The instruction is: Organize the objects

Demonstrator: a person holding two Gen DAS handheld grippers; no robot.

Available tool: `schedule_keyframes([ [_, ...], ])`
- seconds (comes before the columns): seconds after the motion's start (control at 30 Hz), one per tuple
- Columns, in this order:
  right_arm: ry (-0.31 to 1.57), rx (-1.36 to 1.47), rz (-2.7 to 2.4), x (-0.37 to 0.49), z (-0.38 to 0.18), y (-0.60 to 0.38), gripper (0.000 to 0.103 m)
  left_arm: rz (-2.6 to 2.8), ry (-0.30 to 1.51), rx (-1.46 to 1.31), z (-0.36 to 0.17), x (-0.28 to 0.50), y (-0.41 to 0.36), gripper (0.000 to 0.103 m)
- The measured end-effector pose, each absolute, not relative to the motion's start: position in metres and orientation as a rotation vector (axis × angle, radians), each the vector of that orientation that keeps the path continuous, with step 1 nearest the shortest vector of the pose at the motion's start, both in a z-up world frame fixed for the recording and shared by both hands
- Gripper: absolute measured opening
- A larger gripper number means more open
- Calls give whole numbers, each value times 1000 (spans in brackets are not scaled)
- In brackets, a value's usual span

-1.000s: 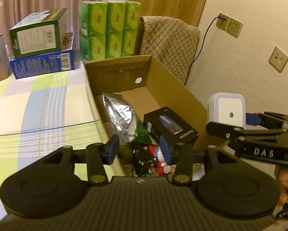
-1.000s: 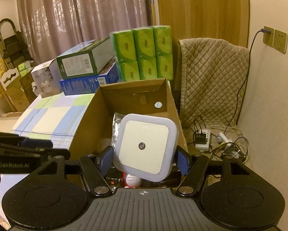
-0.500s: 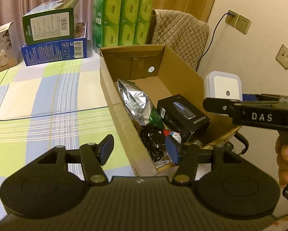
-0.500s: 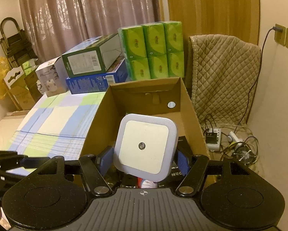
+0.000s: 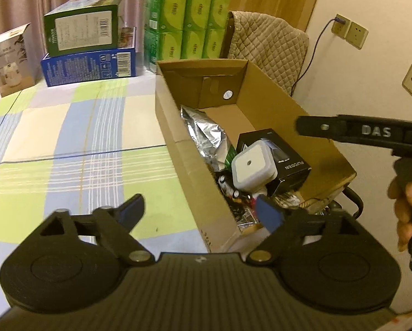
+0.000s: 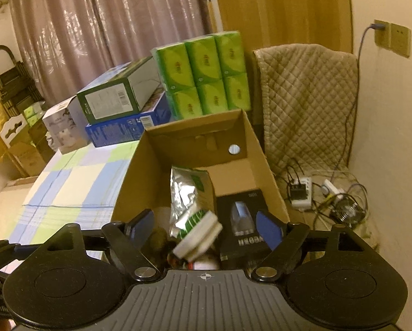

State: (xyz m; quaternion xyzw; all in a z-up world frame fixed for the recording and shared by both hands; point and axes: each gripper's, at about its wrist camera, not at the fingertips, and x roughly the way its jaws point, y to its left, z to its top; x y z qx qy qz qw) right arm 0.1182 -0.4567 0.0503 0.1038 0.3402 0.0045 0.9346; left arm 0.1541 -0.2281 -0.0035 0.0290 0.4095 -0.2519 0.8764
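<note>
Only from the left wrist, night light's (image 5: 252,165) square face; both grippers' fingers (image 6: 266,229) just-opened, empty.

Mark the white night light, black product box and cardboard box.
white night light (image 5: 250,167), left wrist view, on its square front face.
black product box (image 5: 288,157), left wrist view, on its top face.
cardboard box (image 5: 178,127), left wrist view, on its left wall.

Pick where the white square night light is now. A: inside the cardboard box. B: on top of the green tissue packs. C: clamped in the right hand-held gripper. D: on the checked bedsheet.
A: the white night light lies among the clutter inside the cardboard box, beside the black box; the right hand-held gripper is open, its jaws having just been opening with nothing pressed between them.
</note>
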Motion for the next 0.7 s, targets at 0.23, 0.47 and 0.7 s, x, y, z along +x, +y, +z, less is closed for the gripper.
schedule_keyframes([
  [0.23, 717, 211, -5, 79, 60, -452, 80, -495, 849, 28, -4, 132, -214, 102],
  [0.47, 721, 202, -2, 41, 70, -441, 80, -484, 827, 12, 9, 101, -202, 102],
  [0.7, 732, 167, 23, 8, 80, -425, 80, -465, 833, -35, 19, 75, -190, 102],
])
